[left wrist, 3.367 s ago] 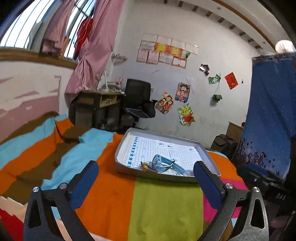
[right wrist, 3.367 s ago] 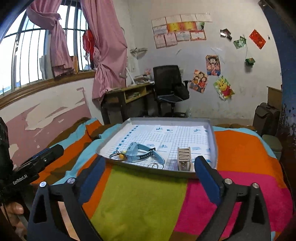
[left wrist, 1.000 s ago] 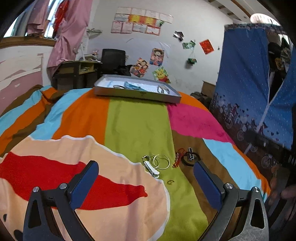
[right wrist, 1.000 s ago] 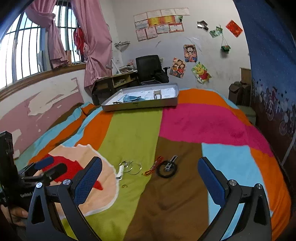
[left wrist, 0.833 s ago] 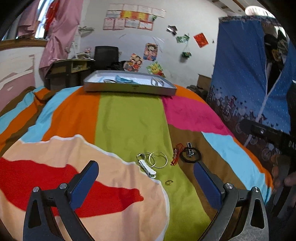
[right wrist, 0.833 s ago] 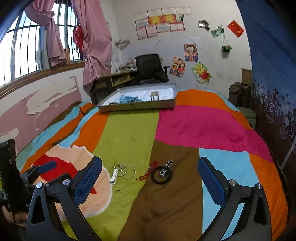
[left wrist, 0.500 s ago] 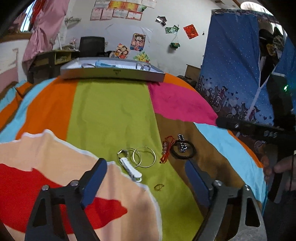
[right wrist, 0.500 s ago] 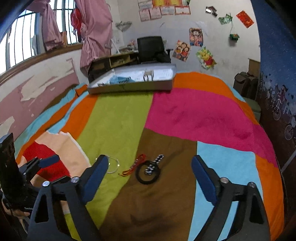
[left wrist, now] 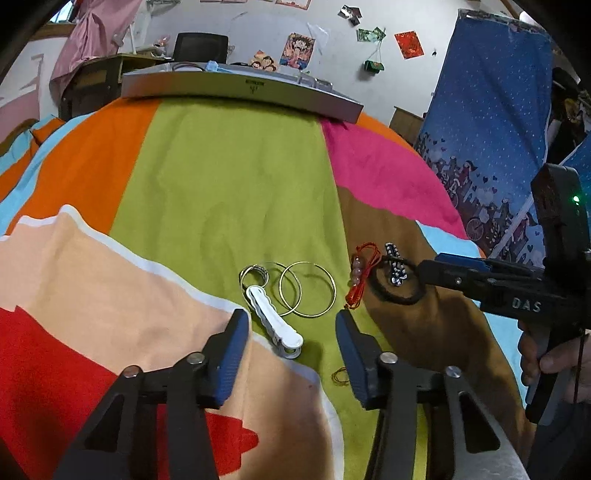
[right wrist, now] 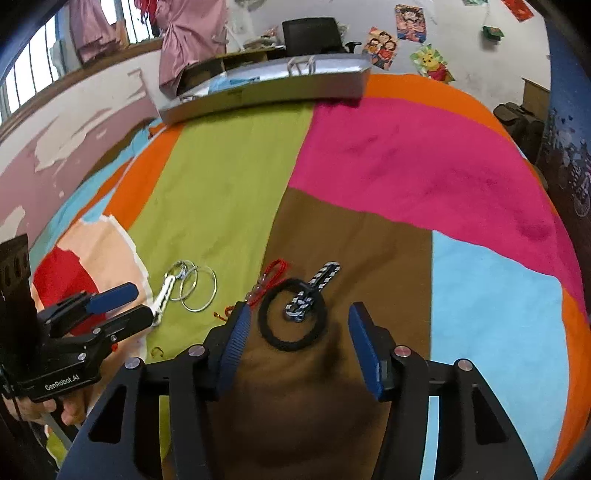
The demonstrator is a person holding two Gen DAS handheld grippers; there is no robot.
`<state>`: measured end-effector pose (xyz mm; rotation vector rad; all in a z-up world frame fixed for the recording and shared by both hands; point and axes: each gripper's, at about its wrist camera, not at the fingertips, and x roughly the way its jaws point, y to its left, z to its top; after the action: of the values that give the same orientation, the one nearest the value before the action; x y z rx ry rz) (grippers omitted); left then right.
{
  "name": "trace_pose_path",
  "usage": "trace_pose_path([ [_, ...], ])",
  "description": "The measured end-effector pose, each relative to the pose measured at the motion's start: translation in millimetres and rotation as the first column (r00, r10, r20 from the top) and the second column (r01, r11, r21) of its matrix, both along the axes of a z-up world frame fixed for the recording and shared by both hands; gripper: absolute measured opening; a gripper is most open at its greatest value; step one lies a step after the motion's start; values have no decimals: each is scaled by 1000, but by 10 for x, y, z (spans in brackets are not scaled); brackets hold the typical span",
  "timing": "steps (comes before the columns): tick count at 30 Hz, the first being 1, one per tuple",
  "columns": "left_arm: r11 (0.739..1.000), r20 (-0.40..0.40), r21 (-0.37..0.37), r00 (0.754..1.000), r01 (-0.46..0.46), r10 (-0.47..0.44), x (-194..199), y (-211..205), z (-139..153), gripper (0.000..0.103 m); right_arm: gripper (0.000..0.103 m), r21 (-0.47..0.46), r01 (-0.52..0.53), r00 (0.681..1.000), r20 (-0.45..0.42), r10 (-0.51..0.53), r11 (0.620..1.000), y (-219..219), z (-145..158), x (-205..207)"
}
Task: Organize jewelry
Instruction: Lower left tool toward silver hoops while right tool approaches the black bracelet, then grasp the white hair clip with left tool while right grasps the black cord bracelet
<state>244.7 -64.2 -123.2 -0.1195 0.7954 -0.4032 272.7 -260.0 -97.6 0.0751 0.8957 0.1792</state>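
Observation:
Loose jewelry lies on the striped bedspread. My left gripper [left wrist: 291, 321] is open, its jaws either side of a white hair clip [left wrist: 273, 322]; two gold hoops [left wrist: 306, 288], a silver ring [left wrist: 254, 275] and a small gold ring [left wrist: 340, 376] lie close by. My right gripper [right wrist: 297, 315] is open around a black hair tie [right wrist: 293, 319] with a black-and-white bow [right wrist: 314, 286]. A red beaded string bracelet [right wrist: 267, 282] lies just left of it. The grey tray [left wrist: 240, 86] stands at the far end of the bed and holds more pieces.
The bedspread [right wrist: 388, 166] has green, pink, brown, orange and blue patches. A desk and black office chair [right wrist: 314, 35] stand behind the tray. A blue curtain [left wrist: 491, 110] hangs at the right of the bed.
Both grippers have moved back from the tray and down to the loose jewelry. Both have narrowed, the left around the white clip, the right around the black hair tie.

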Motion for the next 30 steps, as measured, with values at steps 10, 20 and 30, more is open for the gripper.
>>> trace_pose_path([
  [10,999,-79,23,996,-33,35,112,19,-118,25,29,34,55,995,-86,-52,998,-113,-235,148],
  [20,998,-86,36,994,-59,62,98,55,-126,15,6,35,31,993,-114,-27,999,-6,-328,151],
  [30,996,-43,-20,996,-83,82,-82,116,98,15,5,82,-22,998,-59,26,996,38,-137,17],
])
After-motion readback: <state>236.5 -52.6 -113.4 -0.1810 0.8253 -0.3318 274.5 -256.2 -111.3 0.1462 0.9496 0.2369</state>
